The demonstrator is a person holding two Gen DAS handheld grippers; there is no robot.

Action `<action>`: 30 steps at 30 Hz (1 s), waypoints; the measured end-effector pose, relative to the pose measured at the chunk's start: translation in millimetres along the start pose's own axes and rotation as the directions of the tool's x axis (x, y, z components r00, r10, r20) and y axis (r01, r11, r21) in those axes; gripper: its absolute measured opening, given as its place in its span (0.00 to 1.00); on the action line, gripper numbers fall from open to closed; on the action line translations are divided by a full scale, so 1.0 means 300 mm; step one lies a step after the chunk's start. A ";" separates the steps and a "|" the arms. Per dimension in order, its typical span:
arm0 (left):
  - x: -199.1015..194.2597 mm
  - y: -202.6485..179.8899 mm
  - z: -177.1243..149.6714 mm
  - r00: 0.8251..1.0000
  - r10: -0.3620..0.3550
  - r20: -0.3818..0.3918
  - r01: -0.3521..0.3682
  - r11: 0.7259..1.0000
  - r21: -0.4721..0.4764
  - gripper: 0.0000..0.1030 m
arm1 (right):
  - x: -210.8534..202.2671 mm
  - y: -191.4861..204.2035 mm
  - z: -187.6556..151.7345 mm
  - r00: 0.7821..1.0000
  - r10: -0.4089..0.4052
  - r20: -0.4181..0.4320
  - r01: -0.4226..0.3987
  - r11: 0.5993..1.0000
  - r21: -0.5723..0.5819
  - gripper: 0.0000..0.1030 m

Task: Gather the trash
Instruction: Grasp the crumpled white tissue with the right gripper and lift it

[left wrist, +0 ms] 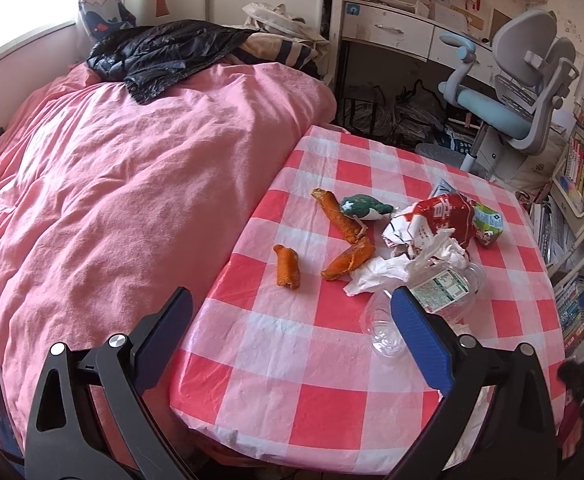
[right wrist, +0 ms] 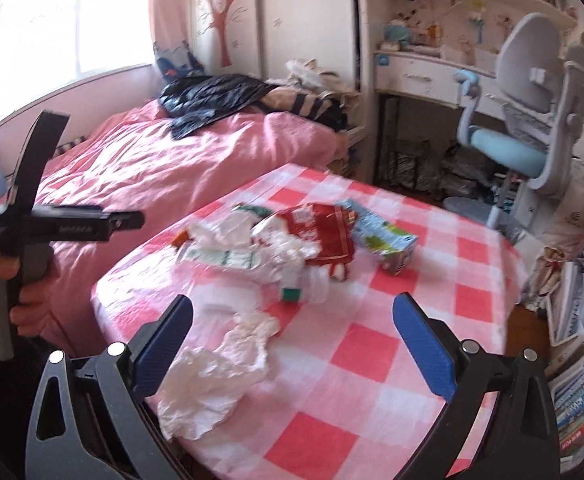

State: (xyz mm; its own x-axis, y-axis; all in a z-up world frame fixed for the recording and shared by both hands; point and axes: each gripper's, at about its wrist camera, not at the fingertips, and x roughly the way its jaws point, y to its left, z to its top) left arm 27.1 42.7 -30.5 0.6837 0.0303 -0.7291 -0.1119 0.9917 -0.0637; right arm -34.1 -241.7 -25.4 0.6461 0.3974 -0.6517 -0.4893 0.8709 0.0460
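Above the checked table (left wrist: 292,360), left claw (left wrist: 292,316) spread wide, empty, right claw (right wrist: 292,320) likewise, over crumpled tissue (right wrist: 216,376).

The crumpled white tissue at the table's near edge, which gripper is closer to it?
Right. The right gripper hangs just over the crumpled white tissue, by its left pad. The left gripper sits off to the bed side, facing the orange peels.
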 end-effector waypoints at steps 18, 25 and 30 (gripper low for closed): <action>0.038 0.006 -0.008 0.998 0.017 -0.056 -0.012 0.996 0.086 0.93 | 0.200 0.078 -0.130 0.934 0.041 -0.355 -0.059 0.997 -0.040 0.27; 0.025 -0.092 -0.009 0.997 -0.072 -0.039 0.078 0.983 0.168 0.93 | 0.105 -0.045 -0.109 0.960 -0.024 -0.280 0.037 0.998 0.042 0.17; 0.030 -0.170 0.005 0.998 -0.068 -0.005 0.067 0.970 0.234 0.93 | 0.083 -0.104 -0.088 0.974 -0.052 -0.219 0.078 0.991 0.111 0.17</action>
State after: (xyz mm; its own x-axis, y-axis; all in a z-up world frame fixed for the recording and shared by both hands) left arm 40.0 -7.5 -32.7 0.6860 -0.0377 -0.7266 0.1060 0.9932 0.0485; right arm -18.3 -266.6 -63.0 0.5267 0.2784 -0.8032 -0.3691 0.9260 0.0789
